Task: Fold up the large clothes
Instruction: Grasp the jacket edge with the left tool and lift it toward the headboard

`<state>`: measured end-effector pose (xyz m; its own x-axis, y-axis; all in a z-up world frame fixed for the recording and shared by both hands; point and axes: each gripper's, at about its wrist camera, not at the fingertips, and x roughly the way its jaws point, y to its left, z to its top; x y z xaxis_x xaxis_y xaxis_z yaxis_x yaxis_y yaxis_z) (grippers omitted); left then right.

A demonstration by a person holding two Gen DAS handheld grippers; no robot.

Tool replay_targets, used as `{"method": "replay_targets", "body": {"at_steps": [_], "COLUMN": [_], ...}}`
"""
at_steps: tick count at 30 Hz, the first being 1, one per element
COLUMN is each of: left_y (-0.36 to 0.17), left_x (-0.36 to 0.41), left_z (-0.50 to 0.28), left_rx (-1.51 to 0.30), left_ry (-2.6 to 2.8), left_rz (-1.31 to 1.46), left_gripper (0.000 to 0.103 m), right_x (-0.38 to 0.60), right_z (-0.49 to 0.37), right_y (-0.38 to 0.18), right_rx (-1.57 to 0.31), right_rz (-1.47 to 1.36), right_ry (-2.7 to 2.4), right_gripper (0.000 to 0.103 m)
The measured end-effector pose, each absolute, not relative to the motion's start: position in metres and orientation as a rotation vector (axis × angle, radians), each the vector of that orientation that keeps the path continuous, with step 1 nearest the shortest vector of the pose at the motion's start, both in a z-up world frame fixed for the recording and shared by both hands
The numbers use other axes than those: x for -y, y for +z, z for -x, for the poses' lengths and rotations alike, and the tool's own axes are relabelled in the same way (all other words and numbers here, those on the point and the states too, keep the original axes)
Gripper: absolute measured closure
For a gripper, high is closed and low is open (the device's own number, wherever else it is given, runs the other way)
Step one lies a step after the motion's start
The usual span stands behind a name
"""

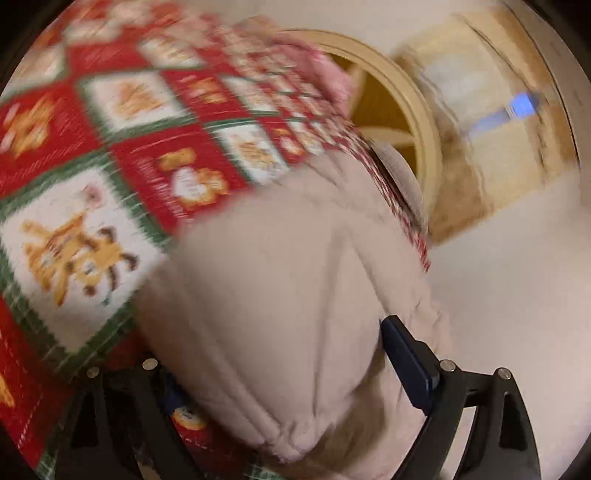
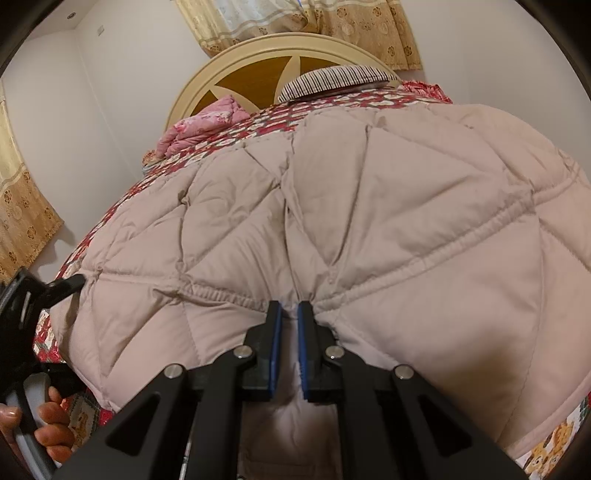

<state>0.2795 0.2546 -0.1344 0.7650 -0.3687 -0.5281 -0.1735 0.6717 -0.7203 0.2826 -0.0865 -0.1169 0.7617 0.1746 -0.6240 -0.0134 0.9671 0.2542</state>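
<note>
Blue-padded fingers of the right gripper (image 2: 290, 314) stand narrowly apart, pinching a fold at the near hem of the beige quilted jacket (image 2: 369, 206). The left gripper (image 1: 280, 373) has its fingers spread wide around a bulging edge of the jacket; whether they press on it I cannot tell, since that view is blurred. The jacket lies spread on the bed, its long axis running from the grippers toward the round cream headboard (image 2: 236, 59). Under it lies a red, green and white patchwork bedspread (image 1: 110, 155). A pink quilt (image 2: 199, 129) and a striped pillow (image 2: 332, 79) sit by the headboard, with gold curtains (image 2: 351, 26) behind.
</note>
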Motion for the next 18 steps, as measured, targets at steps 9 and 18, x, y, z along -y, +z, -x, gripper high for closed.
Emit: {"method": "replay_targets", "body": {"at_steps": [9, 18], "left_y": [-0.138, -0.137], "left_x": [-0.26, -0.262], "left_z": [-0.272, -0.277], "left_rx": [-0.66, -0.674], "left_ry": [-0.205, -0.165], "left_rz": [0.811, 0.855], "left_gripper": [0.017, 0.016], "right_x": [0.076, 0.054], "right_z": [-0.276, -0.318], "right_y": [-0.087, -0.076], "right_rx": [-0.667, -0.671], "right_rz": [-0.203, -0.21], "right_ry": [0.101, 0.154], "right_gripper": [0.088, 0.084]}}
